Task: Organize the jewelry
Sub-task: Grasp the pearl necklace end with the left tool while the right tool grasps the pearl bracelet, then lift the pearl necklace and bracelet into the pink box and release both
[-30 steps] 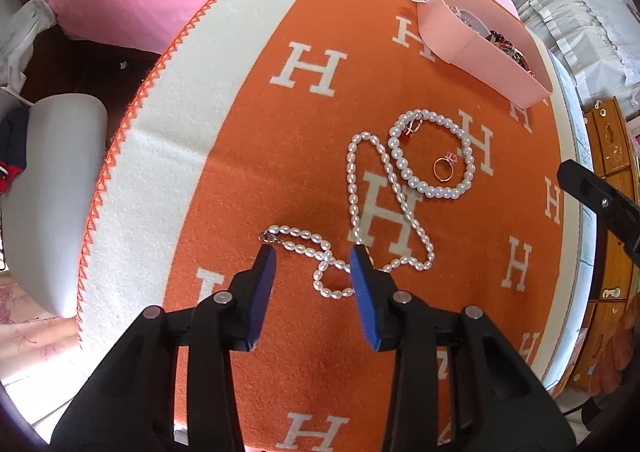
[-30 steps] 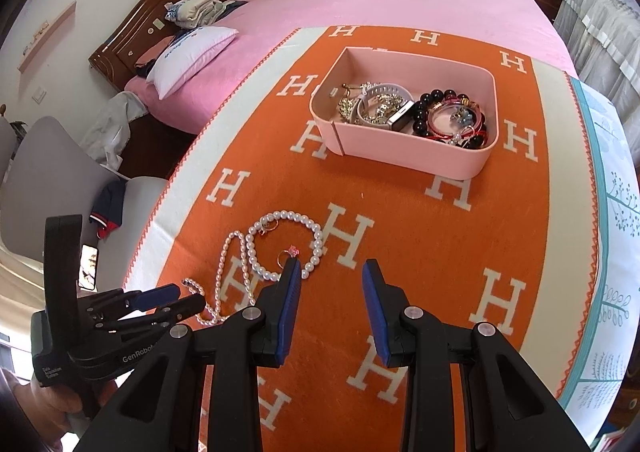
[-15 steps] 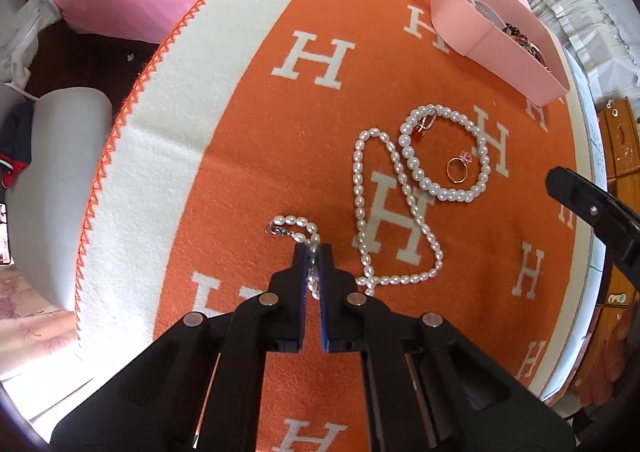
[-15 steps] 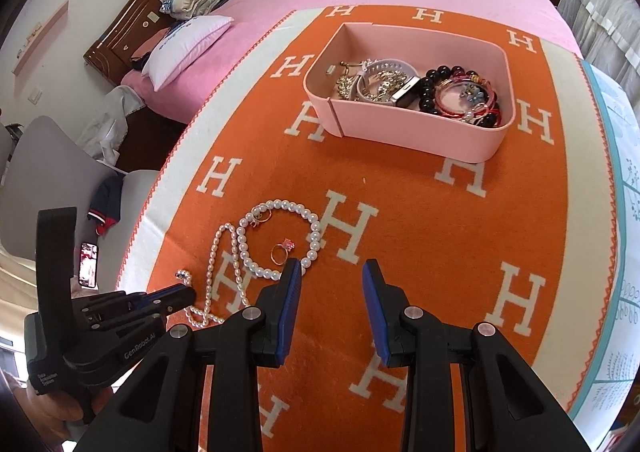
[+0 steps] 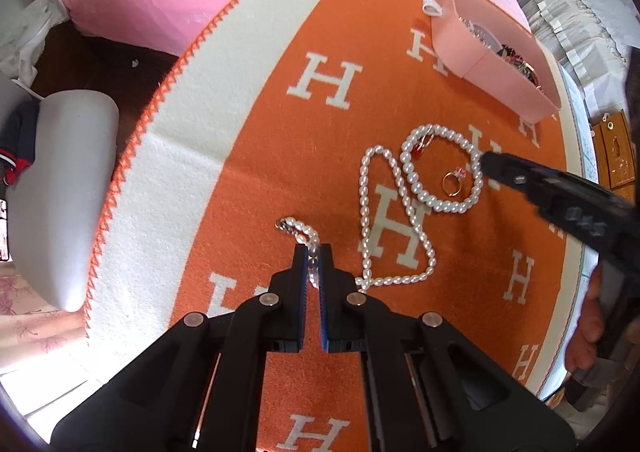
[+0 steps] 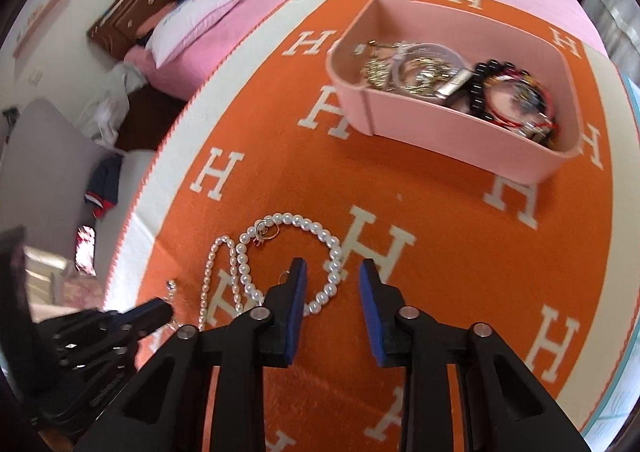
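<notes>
The left gripper (image 5: 313, 252) was clamped on the necklace (image 5: 404, 208) near its clasp end — the rest of the strand lay looped on the blanket (image 5: 280, 156). Just beside it lay the bracelet (image 6: 332, 252), a ring (image 5: 454, 181) inside its loop. The right gripper (image 6: 330, 276) was closing, its pads straddling the bracelet's beads without pressing them. The tray (image 6: 460, 140) of jewelry sat well apart.
</notes>
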A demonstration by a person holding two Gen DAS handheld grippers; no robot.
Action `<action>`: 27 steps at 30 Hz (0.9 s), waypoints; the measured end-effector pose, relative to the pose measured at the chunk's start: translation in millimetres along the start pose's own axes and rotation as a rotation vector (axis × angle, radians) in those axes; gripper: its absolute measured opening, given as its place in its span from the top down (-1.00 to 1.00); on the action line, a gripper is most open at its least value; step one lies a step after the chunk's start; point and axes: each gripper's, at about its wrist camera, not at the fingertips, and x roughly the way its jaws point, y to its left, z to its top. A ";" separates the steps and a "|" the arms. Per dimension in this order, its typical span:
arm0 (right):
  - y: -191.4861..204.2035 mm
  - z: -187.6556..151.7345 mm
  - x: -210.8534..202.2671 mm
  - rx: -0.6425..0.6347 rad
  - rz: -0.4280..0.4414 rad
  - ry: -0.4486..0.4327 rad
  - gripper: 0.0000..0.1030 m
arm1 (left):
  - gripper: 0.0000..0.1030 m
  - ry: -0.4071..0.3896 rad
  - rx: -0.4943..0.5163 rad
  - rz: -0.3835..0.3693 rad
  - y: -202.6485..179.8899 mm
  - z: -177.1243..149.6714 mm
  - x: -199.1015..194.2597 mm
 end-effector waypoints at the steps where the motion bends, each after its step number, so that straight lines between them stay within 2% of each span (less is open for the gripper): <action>1: 5.4 2.7 5.6 -0.023 -0.018 0.010 0.53 | 0.95 -0.007 0.001 -0.001 -0.4 1.2 -3.1; 5: 21.1 6.4 25.0 -0.088 -0.092 0.042 0.66 | 0.95 -0.023 0.001 -0.007 0.2 3.8 -13.0; 8: 32.6 8.8 31.1 -0.155 -0.153 0.019 0.83 | 0.95 -0.038 0.001 -0.004 2.2 5.8 -18.9; 11: 37.4 11.6 34.3 -0.183 -0.166 0.015 0.85 | 0.95 -0.055 0.007 -0.003 2.2 8.6 -24.9; 16: 34.1 11.7 18.3 -0.140 -0.070 -0.016 0.86 | 0.95 -0.099 0.030 -0.003 -3.2 12.2 -39.8; 23: 40.8 15.7 -41.1 -0.107 0.055 -0.129 0.86 | 0.95 -0.159 0.057 -0.040 -15.2 14.8 -72.2; 27: 39.4 9.6 -76.4 -0.080 0.093 -0.179 0.86 | 0.95 -0.204 0.089 -0.072 -27.6 17.5 -100.8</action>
